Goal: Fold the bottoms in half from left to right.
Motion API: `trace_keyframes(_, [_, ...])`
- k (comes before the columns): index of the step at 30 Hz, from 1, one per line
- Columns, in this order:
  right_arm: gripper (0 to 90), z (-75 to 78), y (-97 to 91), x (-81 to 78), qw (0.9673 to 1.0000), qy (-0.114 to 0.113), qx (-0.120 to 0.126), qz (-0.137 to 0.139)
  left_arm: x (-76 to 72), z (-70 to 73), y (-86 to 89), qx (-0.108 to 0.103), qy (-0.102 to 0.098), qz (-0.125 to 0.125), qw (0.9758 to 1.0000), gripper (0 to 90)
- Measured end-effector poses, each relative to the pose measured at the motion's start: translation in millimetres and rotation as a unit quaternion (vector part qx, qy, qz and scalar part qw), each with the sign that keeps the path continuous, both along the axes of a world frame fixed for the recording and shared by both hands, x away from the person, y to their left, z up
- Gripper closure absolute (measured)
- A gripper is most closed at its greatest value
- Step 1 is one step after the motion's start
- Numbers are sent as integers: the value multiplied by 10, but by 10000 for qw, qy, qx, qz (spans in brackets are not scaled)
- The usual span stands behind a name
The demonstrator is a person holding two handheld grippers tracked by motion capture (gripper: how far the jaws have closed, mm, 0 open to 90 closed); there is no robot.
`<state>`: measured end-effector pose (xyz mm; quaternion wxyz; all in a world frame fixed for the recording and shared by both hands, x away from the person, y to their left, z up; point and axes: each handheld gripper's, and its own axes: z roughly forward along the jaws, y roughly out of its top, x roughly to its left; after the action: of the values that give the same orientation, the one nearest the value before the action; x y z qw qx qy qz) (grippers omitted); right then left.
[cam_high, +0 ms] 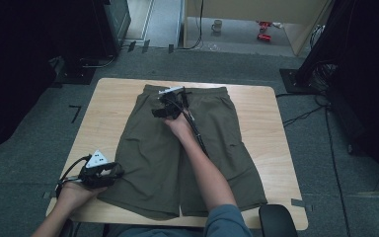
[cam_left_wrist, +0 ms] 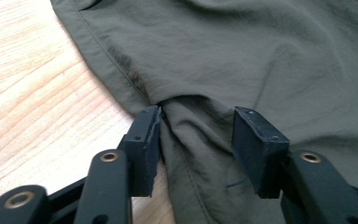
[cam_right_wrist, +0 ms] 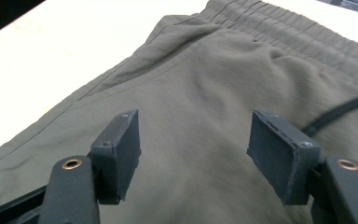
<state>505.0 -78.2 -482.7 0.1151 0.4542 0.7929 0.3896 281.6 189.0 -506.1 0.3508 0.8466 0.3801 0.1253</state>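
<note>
The olive shorts (cam_high: 177, 148) lie flat across the middle of the table (cam_high: 271, 123), waistband toward the far edge and both leg hems near the near edge. They look smoothed out, with a dark drawcord trailing from the waistband over the front panel.

The left gripper (cam_left_wrist: 196, 149) sits at the near left corner of the garment, at the outer hem of that leg. Its jaws stand apart with a raised ridge of fabric between them; the left pad touches the hem edge, while the other pad is still clear of the cloth, so nothing is pinched yet. The right gripper (cam_right_wrist: 193, 154) hovers over the upper front panel just below the waistband, jaws spread wide and holding nothing.

As I judge it, the work in hand is a fold, and the risks come from the grips. If the left jaws close on only the top layer of the hem, the lower layer would stay on the wood and the leg would twist when lifted. The right jaws have flat, taut cloth under them with little to bite; closing there could skid off or snag the drawcord instead. Lifting one corner much sooner than the other would drag the whole garment toward the near edge and crease it.
</note>
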Motion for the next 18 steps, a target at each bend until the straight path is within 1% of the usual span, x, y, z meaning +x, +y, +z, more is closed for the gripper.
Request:
trace_keyframes(2, [332,-23,45,28,10000,55,-9,8,-6,7,-3,-9,49,6,10000,532])
trace_keyframes(5, [329,-42,89,51,10000,75,53,24,-24,15,-7,24,89,38,10000,523])
trace_keyframes(6, [321,-56,136,70,10000,61,29,25,-33,16,-8,52,86,38,9999,488])
trace_keyframes(8, [320,-66,159,80,10000,63,11,35,-55,18,-7,101,79,54,9999,477])
trace_keyframes(9, [314,-88,204,102,9999,82,-28,55,-69,16,-4,78,83,60,9999,463])
trace_keyframes(12, [312,-107,249,120,9999,103,-60,95,-122,4,12,60,24,12,10000,462])
trace_keyframes(15, [312,-125,323,130,9999,41,-101,134,-132,5,23,39,41,25,10000,467])
trace_keyframes(18, [307,-151,430,169,9999,66,-19,131,-119,12,29,-31,104,88,9999,531])
